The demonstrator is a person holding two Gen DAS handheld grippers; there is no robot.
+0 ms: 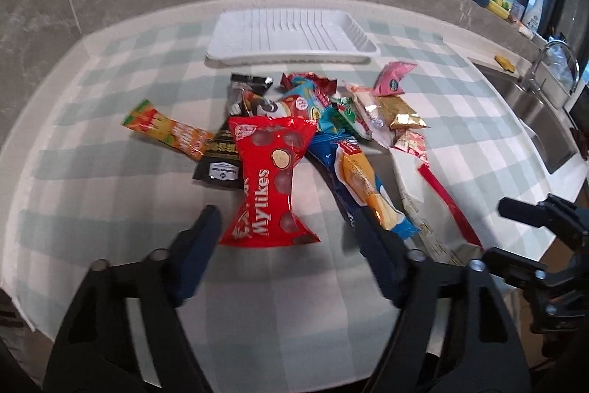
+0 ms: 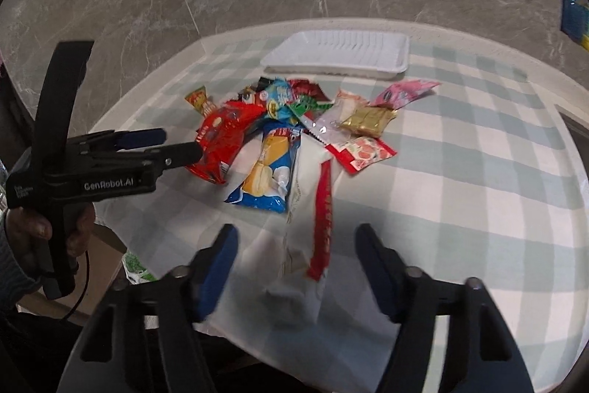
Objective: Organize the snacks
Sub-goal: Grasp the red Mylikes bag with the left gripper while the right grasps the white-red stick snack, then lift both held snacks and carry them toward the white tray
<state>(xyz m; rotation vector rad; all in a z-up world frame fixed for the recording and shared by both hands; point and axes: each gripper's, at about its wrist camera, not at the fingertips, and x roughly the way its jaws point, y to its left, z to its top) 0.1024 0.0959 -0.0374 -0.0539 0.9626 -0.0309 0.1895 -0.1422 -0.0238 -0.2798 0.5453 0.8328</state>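
Observation:
A pile of snack packets lies on the checked tablecloth [image 1: 92, 150]. A red Mylikes bag [image 1: 270, 179] is nearest my left gripper [image 1: 285, 221], which is open and empty with the bag's near end between its fingers. A blue and orange packet [image 1: 362, 183] and a white and red packet [image 1: 434, 194] lie to its right. My right gripper [image 2: 296, 240] is open and empty, over the near end of the white and red packet [image 2: 313, 209]. The left gripper [image 2: 176, 144] also shows in the right wrist view, beside the red bag [image 2: 221, 139].
An empty white ribbed tray [image 1: 294, 35] stands behind the pile, also in the right wrist view [image 2: 342, 54]. A sink with a tap [image 1: 545, 69] is at the right. A marble wall rises behind the table. The table's front edge is close below both grippers.

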